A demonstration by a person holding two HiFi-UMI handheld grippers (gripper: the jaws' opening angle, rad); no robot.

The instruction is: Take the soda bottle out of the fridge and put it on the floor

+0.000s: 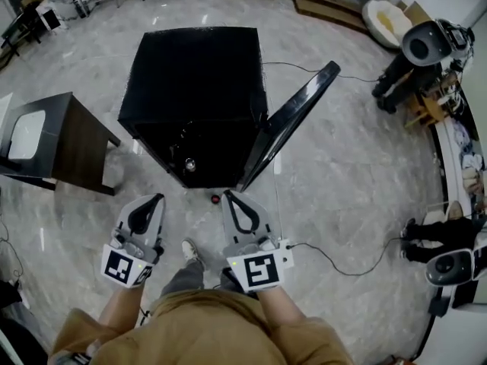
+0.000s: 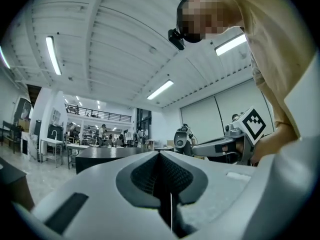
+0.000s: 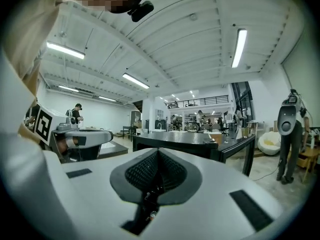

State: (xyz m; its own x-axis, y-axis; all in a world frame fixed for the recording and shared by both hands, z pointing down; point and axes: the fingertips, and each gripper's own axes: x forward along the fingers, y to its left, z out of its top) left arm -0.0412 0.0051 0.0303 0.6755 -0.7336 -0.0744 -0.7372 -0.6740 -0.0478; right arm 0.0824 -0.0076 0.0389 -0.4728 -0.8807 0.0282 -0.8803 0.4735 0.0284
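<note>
1 black fridge stands on the grey marbled floor, far from the person, and its 1 door is swung wide open to the right. Seen from straight above, the soda bottle shows only as 1 small red round top on the floor, just in front of the fridge's open mouth. 1 pale round-topped thing sits inside the fridge near its front edge; what it is cannot be told.

The 2 grippers are held side by side on the near side of the fridge, apart from the bottle, which lies between their tips and a little farther off. The left gripper is clenched with nothing in it: in its own view the 2 jaws meet along 1 dark seam. The right gripper is likewise clenched and empty, its ribbed pads pressed together. Each carries 1 marker cube, so 2 in all, the left one and the right one. 1 thin cable runs from the right gripper across the floor to the right.

1 dark side table stands left of the fridge, with 1 white tray on top. 1 shoe shows between the grippers.
</note>
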